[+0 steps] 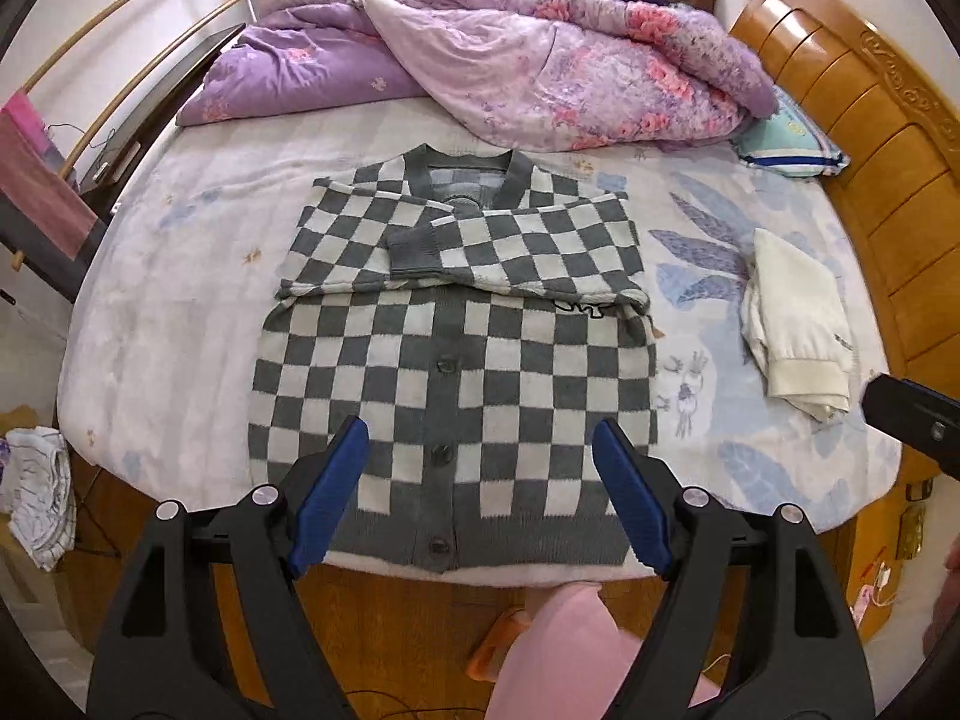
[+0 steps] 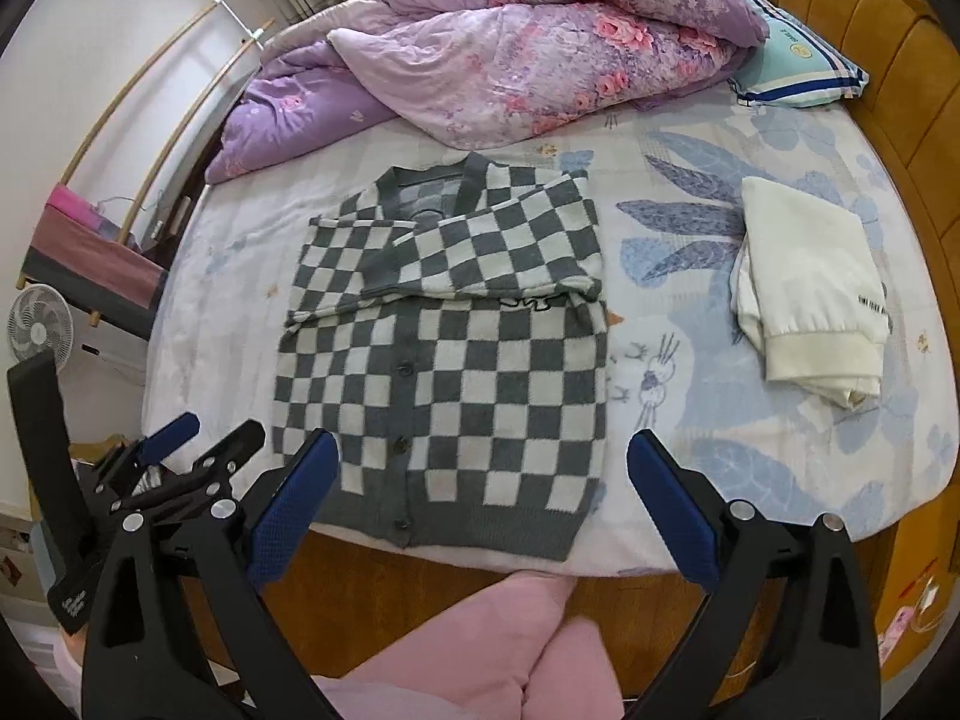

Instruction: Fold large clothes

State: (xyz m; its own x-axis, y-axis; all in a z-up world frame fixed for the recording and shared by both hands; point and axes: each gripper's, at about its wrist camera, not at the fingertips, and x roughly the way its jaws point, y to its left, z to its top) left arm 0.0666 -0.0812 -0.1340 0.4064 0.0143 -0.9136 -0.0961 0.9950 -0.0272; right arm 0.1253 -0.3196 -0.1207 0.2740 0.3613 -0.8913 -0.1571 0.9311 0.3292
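Left wrist view: the left gripper (image 1: 480,450) hangs above the near edge of the bed (image 1: 180,312), jaws spread wide with nothing between the blue pads (image 1: 333,495). Beyond them, at frame centre, the checkered cardigan (image 1: 456,396) lies flat on the pale printed sheet, buttoned front up, hem toward the lower edge. Both sleeves are folded across the chest, the grey cuff (image 1: 414,252) resting near the middle. A folded white garment (image 1: 798,324) sits well apart at centre right. A rumpled purple floral quilt (image 1: 528,66) fills the top of the frame; a blue-striped pillow (image 1: 792,144) lies against the wooden headboard (image 1: 870,138) at upper right.

Right wrist view: the right gripper (image 2: 480,468) stands wide and empty, its left pad over the cardigan's lower left corner, not pressing on it. The other gripper shows at lower left. Pink-clad legs (image 2: 510,648) occupy the bottom centre.
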